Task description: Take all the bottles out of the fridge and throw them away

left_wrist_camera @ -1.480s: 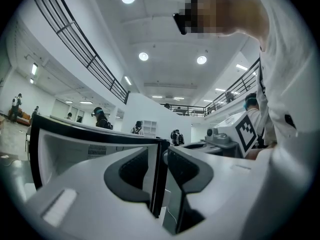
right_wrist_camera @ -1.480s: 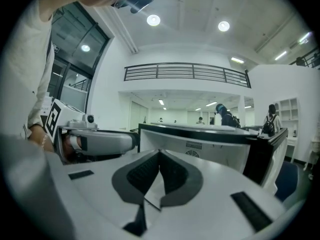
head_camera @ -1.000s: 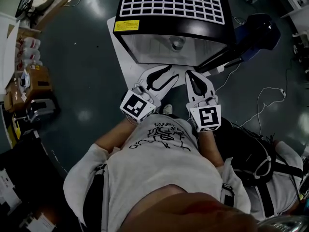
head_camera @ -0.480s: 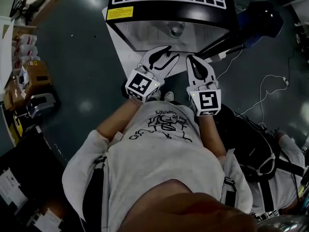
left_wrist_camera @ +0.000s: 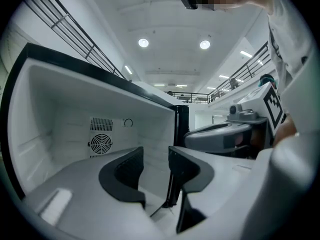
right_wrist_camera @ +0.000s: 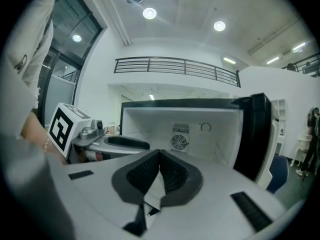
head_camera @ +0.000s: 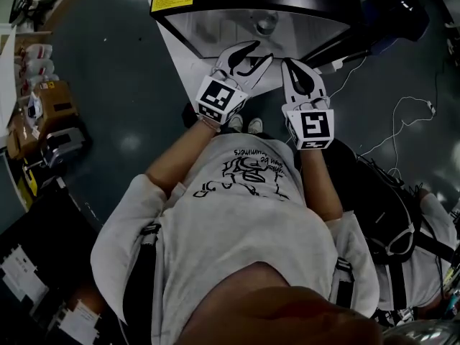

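fridge [head_camera: 215,27] cut off at the top edge of the head view, only its front and white inside show. one bottle [head_camera: 266,24] stands inside near the middle, just a blurry round top, hard to be sure. both gripper views: own jaws block the fridge floor, only the back wall fan [right_wrist_camera: 179,143] shows. left gripper [head_camera: 260,51] at the fridge mouth, jaws apart a medium gap, just opened a bit, nothing between. right gripper [head_camera: 291,62] beside it, tips closed together, empty. black door [head_camera: 345,42] swung open on the right. white mat [head_camera: 180,56] under the fridge. cable [head_camera: 410,113] on the floor, black bag [head_camera: 381,214] at right, boxes [head_camera: 54,103] at left.
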